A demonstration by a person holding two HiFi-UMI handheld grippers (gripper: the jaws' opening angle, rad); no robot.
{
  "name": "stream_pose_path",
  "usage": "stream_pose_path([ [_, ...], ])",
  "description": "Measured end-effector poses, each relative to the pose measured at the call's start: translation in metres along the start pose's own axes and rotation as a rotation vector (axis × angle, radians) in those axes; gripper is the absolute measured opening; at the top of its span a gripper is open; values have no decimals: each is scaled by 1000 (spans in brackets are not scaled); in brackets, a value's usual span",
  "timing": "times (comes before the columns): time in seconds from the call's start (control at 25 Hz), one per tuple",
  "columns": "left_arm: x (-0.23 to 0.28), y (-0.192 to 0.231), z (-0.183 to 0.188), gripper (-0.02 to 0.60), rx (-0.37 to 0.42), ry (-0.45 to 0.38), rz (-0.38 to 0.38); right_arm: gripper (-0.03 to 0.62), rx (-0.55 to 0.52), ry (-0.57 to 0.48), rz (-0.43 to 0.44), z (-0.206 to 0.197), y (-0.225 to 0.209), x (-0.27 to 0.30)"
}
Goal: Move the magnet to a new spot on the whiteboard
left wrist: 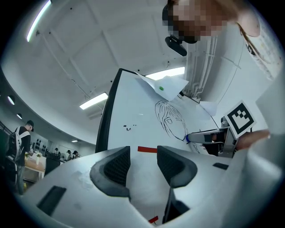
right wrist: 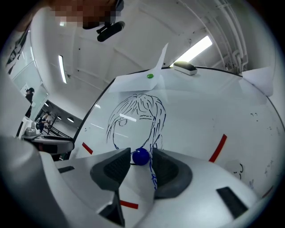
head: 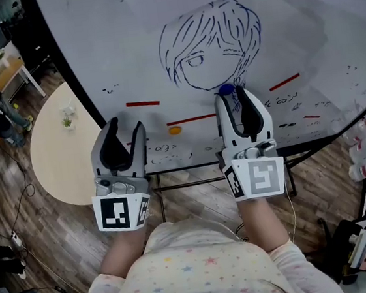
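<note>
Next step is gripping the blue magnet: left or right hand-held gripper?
Right. The right hand-held gripper has open jaws bracketing the blue magnet; the left hand-held gripper is open, empty, well aside.

Dark wood-plank floor; a round cream table at left; strip lights on white ceiling.

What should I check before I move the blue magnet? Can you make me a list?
1. Blue magnet lined up with the right gripper: ok, it sits at the tips of the jaws.
2. Jaws squeezing it: not ok, they look apart.
3. Left gripper out of the way: ok, open, empty, off to the side.
4. Free spot on the whiteboard: ok, bare board beside the drawing.
5. Orange magnet clear of the blue one: ok, well apart.
</note>
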State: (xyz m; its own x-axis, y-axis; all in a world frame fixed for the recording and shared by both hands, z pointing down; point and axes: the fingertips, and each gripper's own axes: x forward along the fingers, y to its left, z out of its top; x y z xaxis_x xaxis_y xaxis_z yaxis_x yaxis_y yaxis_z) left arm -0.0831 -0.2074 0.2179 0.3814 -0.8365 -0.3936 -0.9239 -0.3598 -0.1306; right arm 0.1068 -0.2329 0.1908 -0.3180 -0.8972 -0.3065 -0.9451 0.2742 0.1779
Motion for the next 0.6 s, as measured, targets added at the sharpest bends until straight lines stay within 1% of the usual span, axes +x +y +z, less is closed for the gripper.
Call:
stream_pose_path([
  [0.6, -1, 1, -3, 169, -7, 7, 2, 133, -78, 13, -41, -2, 2, 5],
])
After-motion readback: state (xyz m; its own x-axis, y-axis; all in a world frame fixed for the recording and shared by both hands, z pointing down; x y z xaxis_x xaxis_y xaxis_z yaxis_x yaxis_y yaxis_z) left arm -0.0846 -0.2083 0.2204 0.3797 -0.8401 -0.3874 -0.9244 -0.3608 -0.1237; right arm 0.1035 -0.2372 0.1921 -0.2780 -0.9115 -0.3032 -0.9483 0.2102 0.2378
